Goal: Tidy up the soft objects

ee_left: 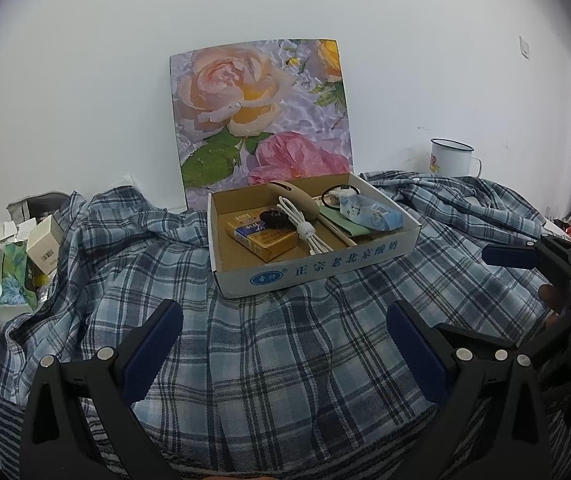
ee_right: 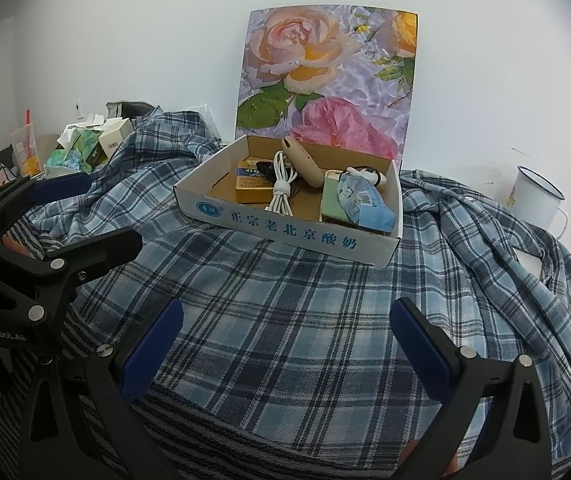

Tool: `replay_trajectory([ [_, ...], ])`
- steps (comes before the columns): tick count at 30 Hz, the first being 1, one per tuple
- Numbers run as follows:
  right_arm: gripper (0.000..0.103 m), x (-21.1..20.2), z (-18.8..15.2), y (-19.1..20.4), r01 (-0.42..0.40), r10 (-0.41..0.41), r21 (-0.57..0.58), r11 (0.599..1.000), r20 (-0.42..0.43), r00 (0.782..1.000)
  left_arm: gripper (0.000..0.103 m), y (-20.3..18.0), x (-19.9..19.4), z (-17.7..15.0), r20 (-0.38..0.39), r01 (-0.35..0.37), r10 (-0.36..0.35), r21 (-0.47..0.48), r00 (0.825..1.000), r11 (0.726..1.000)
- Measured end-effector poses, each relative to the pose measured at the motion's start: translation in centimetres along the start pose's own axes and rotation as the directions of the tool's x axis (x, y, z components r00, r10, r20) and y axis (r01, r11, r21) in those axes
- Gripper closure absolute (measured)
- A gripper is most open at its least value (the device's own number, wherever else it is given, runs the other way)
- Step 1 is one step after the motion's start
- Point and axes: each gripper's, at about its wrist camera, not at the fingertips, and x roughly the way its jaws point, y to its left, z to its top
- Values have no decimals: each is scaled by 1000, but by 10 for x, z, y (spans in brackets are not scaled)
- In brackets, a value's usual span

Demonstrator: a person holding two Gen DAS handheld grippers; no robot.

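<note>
A blue plaid shirt (ee_left: 269, 344) lies spread and rumpled over the surface; it also shows in the right wrist view (ee_right: 293, 312). A shallow cardboard box (ee_left: 325, 268) stands on it, seen too in the right wrist view (ee_right: 285, 228), holding a white cable (ee_left: 305, 224), a yellow pack, a beige device and a blue tissue pack (ee_right: 369, 204). My left gripper (ee_left: 285, 344) is open and empty above the shirt, in front of the box. My right gripper (ee_right: 285, 340) is open and empty, also above the shirt. Each gripper shows at the edge of the other's view.
A floral board (ee_left: 261, 120) leans on the white wall behind the box. A white enamel mug (ee_left: 449, 156) stands at the back right. Tissue packs and small cartons (ee_left: 9, 272) pile up at the left.
</note>
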Motion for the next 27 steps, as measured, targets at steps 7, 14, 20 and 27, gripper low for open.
replay_trajectory([
  [7,0,2,0,0,-1,1,-2,1000,-6,1000,0,-1,1,-1,-6,5,-5,7,1000,1000],
  [14,0,4,-1,1,2,-2,-9,1000,-17,1000,0,-1,1,-1,-5,-5,5,24,1000,1000],
  [20,0,3,0,1,4,-4,-7,1000,-10,1000,0,0,2,-1,-6,-7,7,24,1000,1000],
  [27,0,2,1,0,2,-2,-8,1000,-13,1000,0,1,1,0,-12,-11,12,23,1000,1000],
])
